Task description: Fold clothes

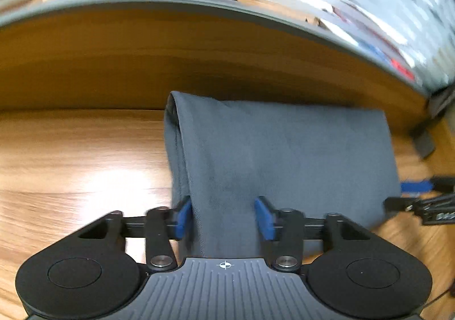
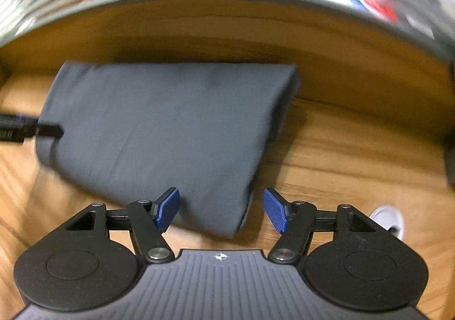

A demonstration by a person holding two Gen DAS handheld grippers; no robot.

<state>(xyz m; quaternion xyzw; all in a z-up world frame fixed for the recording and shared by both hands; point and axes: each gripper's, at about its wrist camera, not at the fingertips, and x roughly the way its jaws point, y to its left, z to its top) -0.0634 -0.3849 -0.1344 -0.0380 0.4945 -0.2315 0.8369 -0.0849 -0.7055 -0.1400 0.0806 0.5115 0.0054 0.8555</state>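
Folded grey garment (image 1: 284, 155) on wooden table (image 1: 71, 163); both hand-held grippers' jaws apart, unclamped.

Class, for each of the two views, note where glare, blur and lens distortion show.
Left wrist view: white glare on the table, background streaked with motion blur, table edge bowed by the fisheye. Right wrist view: smeared background, soft grey garment, dark shadow behind it.
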